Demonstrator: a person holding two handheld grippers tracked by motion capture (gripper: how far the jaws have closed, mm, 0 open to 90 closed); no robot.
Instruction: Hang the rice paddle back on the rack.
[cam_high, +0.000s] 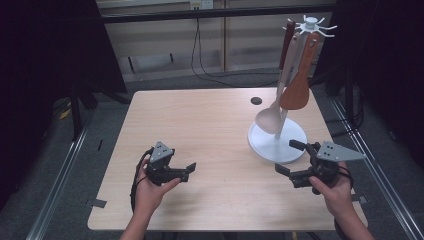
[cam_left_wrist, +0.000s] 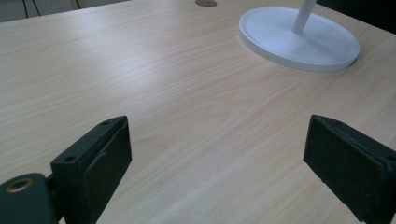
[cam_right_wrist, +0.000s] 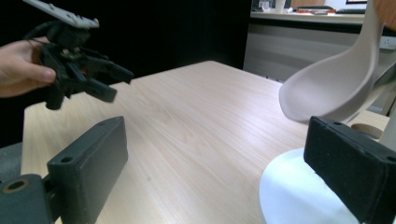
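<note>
Matte black blocky jaws, pale woodgrain table (cam_left_wrist: 196, 107), smooth round white stand base (cam_left_wrist: 299, 44)

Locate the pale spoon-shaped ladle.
In the high view, the pale spoon-shaped ladle hangs from the white utensil stand at the table's right, beside a brown wooden spatula.

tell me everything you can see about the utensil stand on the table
The utensil stand is white, plastic-looking, and upright on the table's far right part: a round flat base, a slim pole and a spoked top ring. A pale ladle, a brown wooden spatula and a darker handle hang from it. Neither gripper touches it.
</note>
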